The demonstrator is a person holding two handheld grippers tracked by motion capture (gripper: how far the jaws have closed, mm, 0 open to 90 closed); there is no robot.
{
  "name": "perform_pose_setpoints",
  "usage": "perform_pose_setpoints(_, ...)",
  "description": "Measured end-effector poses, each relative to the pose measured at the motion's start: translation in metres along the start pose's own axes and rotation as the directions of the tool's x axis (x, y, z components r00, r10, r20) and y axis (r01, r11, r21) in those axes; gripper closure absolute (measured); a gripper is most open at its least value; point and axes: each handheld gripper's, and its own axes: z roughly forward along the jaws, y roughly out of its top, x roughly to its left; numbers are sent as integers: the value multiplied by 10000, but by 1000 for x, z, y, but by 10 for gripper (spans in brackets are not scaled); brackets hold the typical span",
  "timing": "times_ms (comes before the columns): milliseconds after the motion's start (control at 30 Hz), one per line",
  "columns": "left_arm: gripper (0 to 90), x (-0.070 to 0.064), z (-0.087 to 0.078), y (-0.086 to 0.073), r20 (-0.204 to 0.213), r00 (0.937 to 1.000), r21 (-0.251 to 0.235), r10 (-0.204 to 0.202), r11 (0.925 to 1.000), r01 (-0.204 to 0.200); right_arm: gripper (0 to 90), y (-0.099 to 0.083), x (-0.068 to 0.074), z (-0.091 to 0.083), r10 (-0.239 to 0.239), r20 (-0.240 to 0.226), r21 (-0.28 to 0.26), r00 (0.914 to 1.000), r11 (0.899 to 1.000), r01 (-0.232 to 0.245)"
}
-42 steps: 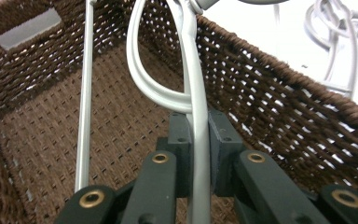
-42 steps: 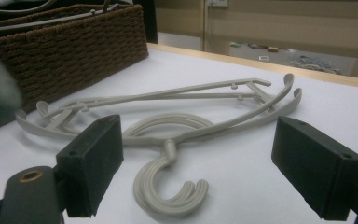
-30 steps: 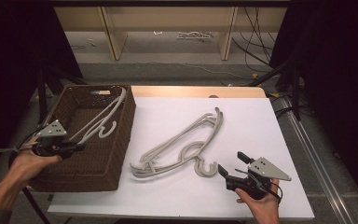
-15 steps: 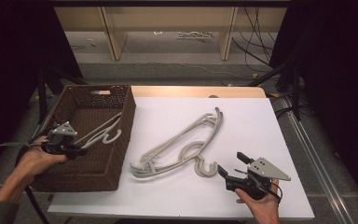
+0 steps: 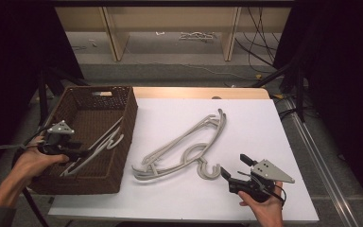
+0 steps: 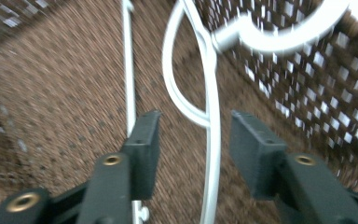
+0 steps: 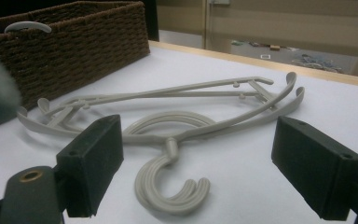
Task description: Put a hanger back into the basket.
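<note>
Seemingly halfway: one hanger (image 5: pixel 94 149) is lying in the basket (image 5: pixel 127 123) between the wide left tongs (image 6: pixel 193 140), while hangers (image 5: pixel 184 149) on the bench (image 5: pixel 264 118) are awaiting the wide right tongs (image 7: pixel 196 168).

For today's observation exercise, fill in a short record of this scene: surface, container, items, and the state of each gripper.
surface: white table
container: brown wicker basket at table's left
in basket: pale hanger, hook by the right wall
on table: stacked hangers, hooks toward right gripper
left gripper: open, jaws either side of the basket hanger's bar, not clamped
right gripper: open, empty, facing the hooks
</note>
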Motion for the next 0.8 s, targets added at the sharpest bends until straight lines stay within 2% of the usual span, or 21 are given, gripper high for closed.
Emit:
perform_pose_setpoints(33, 463, -2, -4, 2, -87, 10000, -253, -26, 9997, 23, 175, 0, 0, 0, 55, -68, 35, 10000, 10000, -54)
perform_pose_setpoints(67, 406, -9, -14, 7, -175, 9998, -573, 90, 9983, -100, 175, 1, -1, -1, 29, -3, -10, 10000, 10000, -29)
perform_pose_setpoints(133, 379, -12, -16, 9, -217, 9997, -716, 123, 9973, -139, 175, 0, -1, 0, 46, 3, 12, 10000, 10000, -46)
perform_pose_setpoints(167, 355, -21, -20, 13, -194, 9998, -1164, -43, 9932, 20, 175, 0, -1, 0, 78, -29, -6, 10000, 10000, -78)
perform_pose_setpoints(200, 346, -21, -20, 13, -194, 9998, -1164, -43, 9932, 20, 175, 0, -1, 0, 78, -29, -6, 10000, 10000, -78)
perform_pose_setpoints(233, 340, -27, -20, 16, -198, 9996, -1466, -190, 9891, 159, 175, 1, -1, -1, 6, -21, 20, 10000, 10000, -6)
perform_pose_setpoints(267, 332, -36, -22, 20, -270, 9995, -1855, -145, 9826, 92, 175, 1, 0, 0, 58, -58, -52, 10000, 10000, -58)
perform_pose_setpoints(300, 324, -36, -22, 20, -270, 9995, -1855, -145, 9826, 92, 175, 1, 0, 0, 58, -58, -52, 10000, 10000, -58)
perform_pose_setpoints(333, 324, -40, -24, 23, -344, 9994, -1941, 48, 9809, -114, 175, 1, 0, -1, -25, -10, 5, 10000, 10000, 25)
perform_pose_setpoints(367, 322, -47, -22, 24, -143, 9999, -2438, -57, 9698, 21, 175, 1, 0, -1, 37, -33, -47, 10000, 10000, -38)
perform_pose_setpoints(400, 321, -47, -22, 24, -143, 9999, -2438, -57, 9698, 21, 175, 1, 0, -1, 37, -33, -47, 10000, 10000, -38)
perform_pose_setpoints(467, 316, -58, -22, 28, -44, 9997, -2807, -250, 9595, 227, 175, 1, 0, -1, 135, -125, -44, 9998, 9999, -136)
perform_pose_setpoints(533, 311, -61, -23, 31, -18, 9999, -2794, -116, 9601, 106, 175, 0, 0, -1, 38, -31, -36, 10000, 10000, -38)
perform_pose_setpoints(567, 308, -66, -23, 32, -33, 9997, -3027, -222, 9529, 201, 175, 0, 0, -1, 36, -26, -49, 10000, 10000, -37)
perform_pose_setpoints(600, 295, -68, -24, 34, 37, 10000, -3079, -84, 9514, 91, 175, 1, 0, -1, 23, -9, -62, 10000, 10000, -23)
perform_pose_setpoints(633, 292, -76, -24, 37, 44, 9999, -3409, -93, 9401, 103, 175, 1, 0, -1, 43, -32, -60, 10000, 10000, -43)
perform_pose_setpoints(667, 288, -76, -24, 37, 44, 9999, -3409, -93, 9401, 103, 175, 1, 0, -1, 43, -32, -60, 10000, 10000, -43)
perform_pose_setpoints(800, 273, -94, -22, 44, 189, 9998, -3930, -75, 9194, 143, 175, 1, 0, -1, 72, -69, -104, 10000, 9999, -72)
